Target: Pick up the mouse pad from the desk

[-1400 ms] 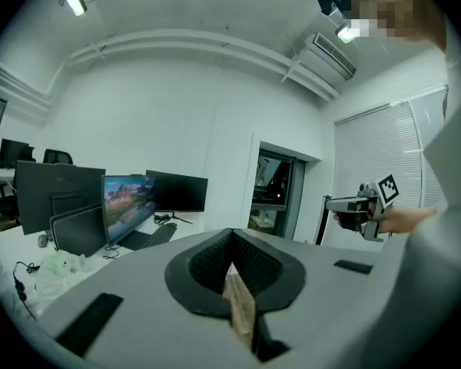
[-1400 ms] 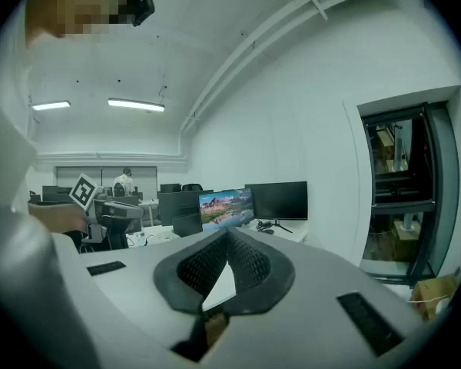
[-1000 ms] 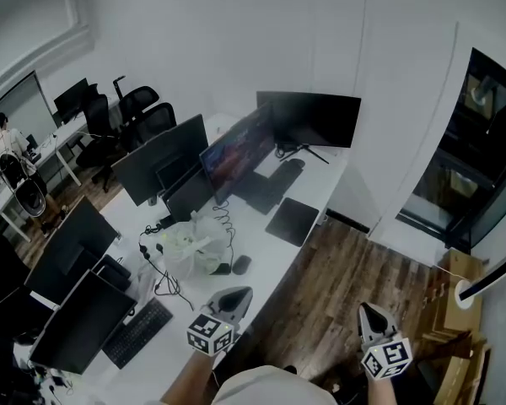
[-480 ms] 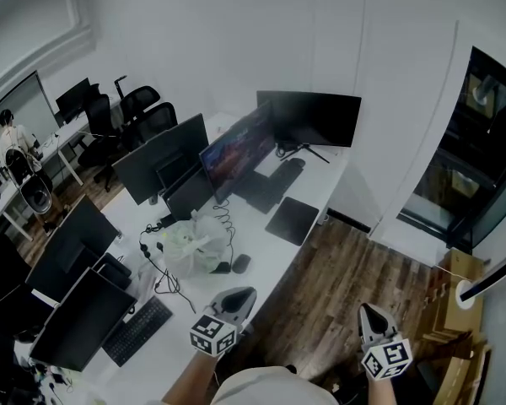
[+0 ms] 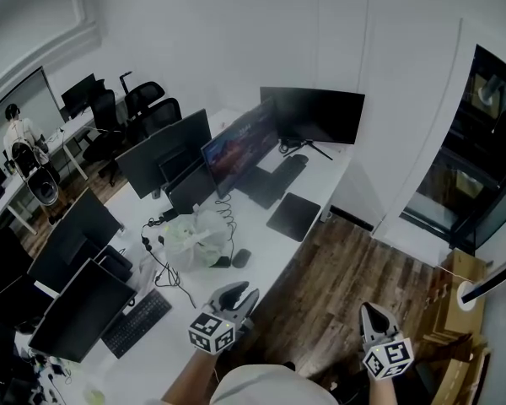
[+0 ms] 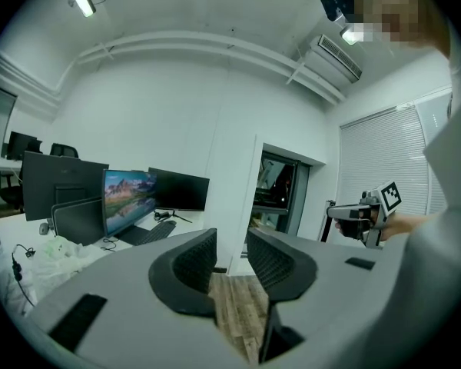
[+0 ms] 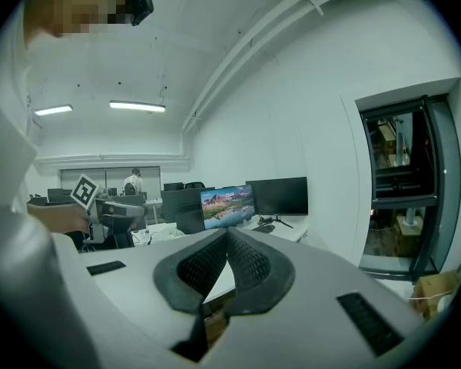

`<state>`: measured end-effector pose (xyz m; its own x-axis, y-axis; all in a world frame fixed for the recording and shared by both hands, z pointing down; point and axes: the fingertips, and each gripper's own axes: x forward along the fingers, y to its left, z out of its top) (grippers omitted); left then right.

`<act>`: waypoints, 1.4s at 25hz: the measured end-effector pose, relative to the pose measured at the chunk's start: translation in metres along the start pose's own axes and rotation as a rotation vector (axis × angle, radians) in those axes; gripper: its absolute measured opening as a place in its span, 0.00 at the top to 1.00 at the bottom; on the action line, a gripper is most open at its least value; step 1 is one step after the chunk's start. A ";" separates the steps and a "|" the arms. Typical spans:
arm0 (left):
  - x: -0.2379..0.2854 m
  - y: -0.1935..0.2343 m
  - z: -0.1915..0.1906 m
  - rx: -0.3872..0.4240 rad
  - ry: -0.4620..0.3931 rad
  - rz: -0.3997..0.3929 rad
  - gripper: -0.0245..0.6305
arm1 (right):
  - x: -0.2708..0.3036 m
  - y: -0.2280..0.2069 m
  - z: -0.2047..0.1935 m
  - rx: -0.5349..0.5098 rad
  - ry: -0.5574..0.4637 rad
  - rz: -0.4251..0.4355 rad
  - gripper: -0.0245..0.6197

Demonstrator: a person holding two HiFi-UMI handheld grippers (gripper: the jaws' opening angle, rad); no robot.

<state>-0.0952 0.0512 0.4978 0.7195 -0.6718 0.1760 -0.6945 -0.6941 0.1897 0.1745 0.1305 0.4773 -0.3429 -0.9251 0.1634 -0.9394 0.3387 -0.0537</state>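
My left gripper [image 5: 236,297] hangs over the desk's [image 5: 261,230] near edge. Its jaws have just been opening with nothing between them, which I judge is to ready it for the mouse pad [image 5: 293,216], lying flat at the desk's right edge. The right gripper [image 5: 373,317] is pinched together and empty. Only the head view shows the pad; the left gripper view shows floorboards [image 6: 229,312] through the gap.

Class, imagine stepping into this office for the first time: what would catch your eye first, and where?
The one lit monitor, showing a mountain landscape, glows among dark screens on the long white desk. By the desk's floor-side edge lies a dark mouse pad, and a crumpled pale bag sits amid cables.
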 end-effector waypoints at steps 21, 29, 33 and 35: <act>0.006 -0.030 -0.024 -0.040 0.035 0.049 0.55 | -0.021 -0.031 -0.031 0.045 0.033 0.037 0.94; 0.036 -0.017 -0.031 -0.050 0.067 0.042 0.54 | 0.004 -0.043 -0.038 0.051 0.059 0.037 0.94; 0.061 0.003 -0.026 -0.055 0.071 0.032 0.53 | 0.029 -0.056 -0.037 0.045 0.077 0.025 0.94; 0.075 0.015 -0.024 -0.058 0.075 0.027 0.53 | 0.044 -0.063 -0.035 0.045 0.086 0.018 0.94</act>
<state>-0.0516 -0.0032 0.5370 0.7005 -0.6671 0.2533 -0.7136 -0.6583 0.2396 0.2190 0.0740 0.5221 -0.3597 -0.9001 0.2458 -0.9330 0.3453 -0.1009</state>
